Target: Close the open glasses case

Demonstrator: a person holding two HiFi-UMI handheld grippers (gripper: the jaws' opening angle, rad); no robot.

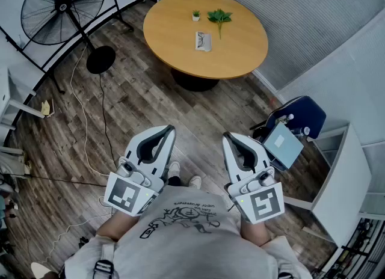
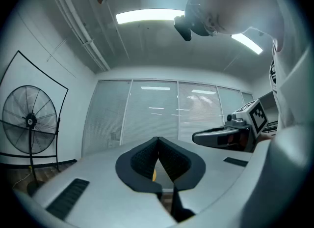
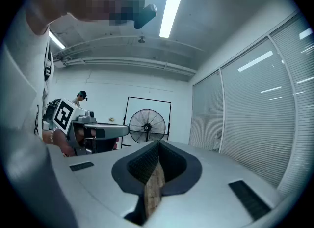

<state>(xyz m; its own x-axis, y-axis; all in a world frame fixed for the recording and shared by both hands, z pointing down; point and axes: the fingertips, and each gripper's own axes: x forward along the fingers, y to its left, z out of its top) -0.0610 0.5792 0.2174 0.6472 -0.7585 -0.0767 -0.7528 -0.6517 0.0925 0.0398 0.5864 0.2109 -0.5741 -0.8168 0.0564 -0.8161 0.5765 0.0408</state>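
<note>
The glasses case lies on the round wooden table at the far end of the room; it is too small to make out detail. I hold both grippers close to my body, well short of the table and above the wood floor. My left gripper is shut with nothing in it, and its tips meet in the left gripper view. My right gripper is shut and empty too, tips together in the right gripper view. Each gripper sees the other beside it.
A small potted plant and a green sprig sit on the table behind the case. A standing fan with a trailing cable is at far left. A blue chair and a white desk stand at right.
</note>
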